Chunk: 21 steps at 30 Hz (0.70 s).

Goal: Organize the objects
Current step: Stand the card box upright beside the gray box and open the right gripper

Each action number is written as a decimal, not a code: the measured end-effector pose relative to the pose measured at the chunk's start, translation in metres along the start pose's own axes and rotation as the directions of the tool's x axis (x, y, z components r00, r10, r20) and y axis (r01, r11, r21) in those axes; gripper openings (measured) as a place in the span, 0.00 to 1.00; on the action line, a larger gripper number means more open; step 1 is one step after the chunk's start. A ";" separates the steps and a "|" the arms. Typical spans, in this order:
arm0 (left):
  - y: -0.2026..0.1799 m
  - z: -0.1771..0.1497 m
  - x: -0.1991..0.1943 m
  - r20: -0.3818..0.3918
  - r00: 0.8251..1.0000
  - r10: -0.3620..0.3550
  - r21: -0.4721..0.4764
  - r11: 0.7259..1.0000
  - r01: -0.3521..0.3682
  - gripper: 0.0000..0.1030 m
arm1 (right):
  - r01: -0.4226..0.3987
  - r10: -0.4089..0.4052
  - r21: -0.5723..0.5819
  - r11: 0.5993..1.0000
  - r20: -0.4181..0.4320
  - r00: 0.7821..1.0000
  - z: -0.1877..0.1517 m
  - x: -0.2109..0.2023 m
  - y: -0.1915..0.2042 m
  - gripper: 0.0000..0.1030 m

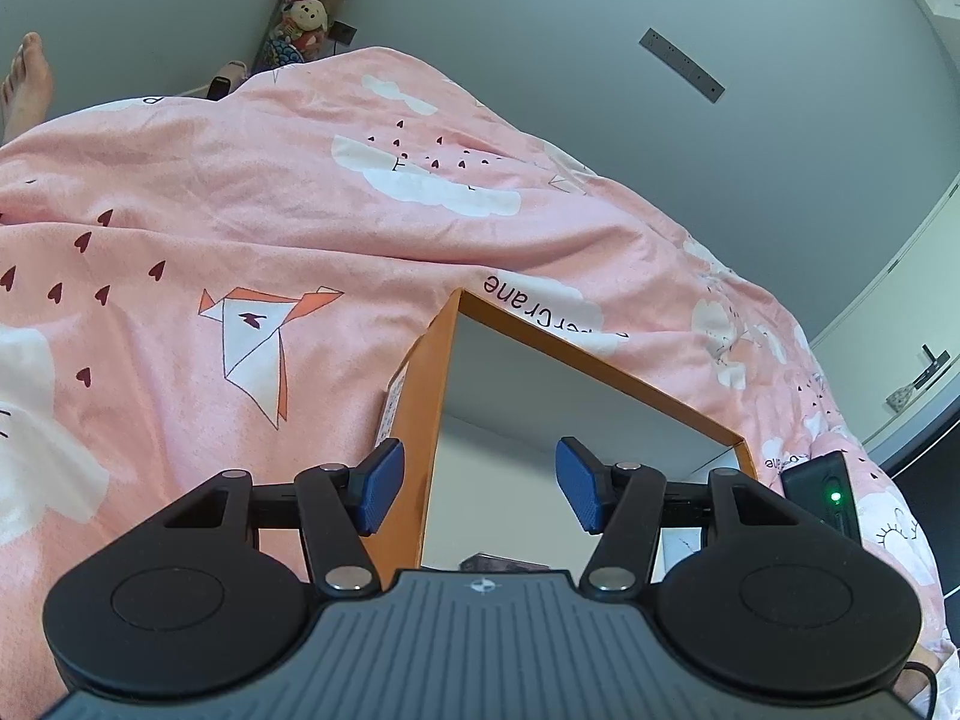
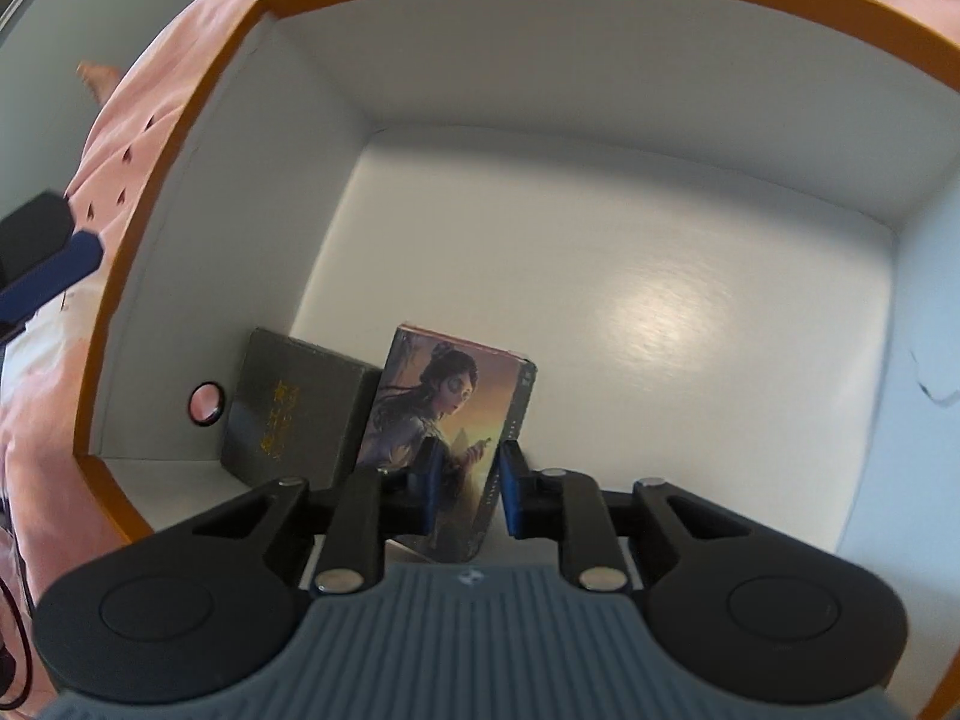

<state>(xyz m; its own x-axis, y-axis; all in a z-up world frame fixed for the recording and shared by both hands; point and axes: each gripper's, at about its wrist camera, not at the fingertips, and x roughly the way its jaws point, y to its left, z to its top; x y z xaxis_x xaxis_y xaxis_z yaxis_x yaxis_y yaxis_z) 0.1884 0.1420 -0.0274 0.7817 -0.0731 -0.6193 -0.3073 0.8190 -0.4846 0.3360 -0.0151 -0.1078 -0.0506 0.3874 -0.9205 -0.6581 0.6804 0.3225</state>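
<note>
task thing: a small rectangular cardboard card box printed with a painted figure of a woman, standing tilted inside the orange-rimmed, white-lined cardboard box, near its left inner corner.
neighbour: a dark grey flat box with gold lettering leans just behind and to the left of it, touching or nearly so; the pictures do not settle which.
carrier: the orange-rimmed box rests on a bed covered by a pink quilt with white clouds and origami cranes.
right claw: the right claw has its blue pads drawn in close on either side of the picture box's lower part; they look pressed on its two faces, so it reads as clamped on that box.
left claw: the left claw stands apart with nothing between its pads, straddling the orange wall of the big box at its near left corner.
handling: the picture box is judged light, stiff and smooth-faced, probably glossy, so it may slide in a loose pinch and its thin walls could dent under a hard one.
where to hold: across the two broad faces, low and central, as the right claw sits now, which keeps it from swinging.
risk: the leaning dark box may topple when its neighbour shifts.
</note>
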 end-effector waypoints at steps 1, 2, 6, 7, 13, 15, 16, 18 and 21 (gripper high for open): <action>0.000 0.000 0.000 -0.001 1.000 -0.003 0.001 1.000 0.003 0.65 | 0.018 -0.018 -0.015 1.000 0.000 1.000 0.001 0.001 0.006 0.22; 0.001 0.000 0.000 -0.002 1.000 -0.005 0.002 1.000 0.005 0.65 | 0.036 -0.036 -0.033 0.999 0.000 0.999 0.001 0.002 0.009 0.22; 0.001 -0.001 0.002 -0.009 1.000 -0.013 0.000 1.000 0.013 0.65 | 0.042 -0.042 -0.040 0.998 -0.004 0.999 0.003 0.001 0.011 0.23; 0.002 -0.002 0.002 -0.009 1.000 -0.014 -0.001 1.000 0.014 0.65 | 0.039 -0.039 -0.027 0.999 -0.009 0.999 0.004 0.000 0.010 0.23; 0.002 0.001 0.000 0.011 1.000 -0.015 -0.010 1.000 0.015 0.65 | 0.102 -0.094 -0.068 0.992 0.104 0.990 0.003 -0.022 0.020 0.25; 0.003 0.002 -0.001 0.018 1.000 -0.016 -0.016 1.000 0.016 0.65 | 0.084 -0.074 -0.071 0.994 0.132 0.988 0.010 -0.023 0.027 0.23; 0.003 0.002 -0.001 0.022 1.000 -0.014 -0.020 1.000 0.014 0.65 | 0.084 -0.073 -0.074 0.994 0.141 0.987 0.012 -0.022 0.032 0.22; 0.004 0.003 0.000 0.025 1.000 -0.010 -0.029 1.000 0.011 0.65 | 0.097 -0.081 -0.096 0.991 0.157 0.984 0.018 -0.015 0.042 0.21; 0.006 0.003 0.001 0.021 1.000 -0.011 -0.042 0.999 0.012 0.65 | 0.139 -0.115 -0.137 0.981 0.172 0.978 0.026 0.001 0.057 0.19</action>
<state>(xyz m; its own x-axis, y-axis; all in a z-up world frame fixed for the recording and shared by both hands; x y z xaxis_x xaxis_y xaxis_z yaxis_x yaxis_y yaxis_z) 0.1889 0.1491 -0.0289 0.7965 -0.0704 -0.6005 -0.3204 0.7932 -0.5179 0.3182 0.0404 -0.0847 0.1553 0.4081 -0.8996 -0.7554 0.6359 0.1581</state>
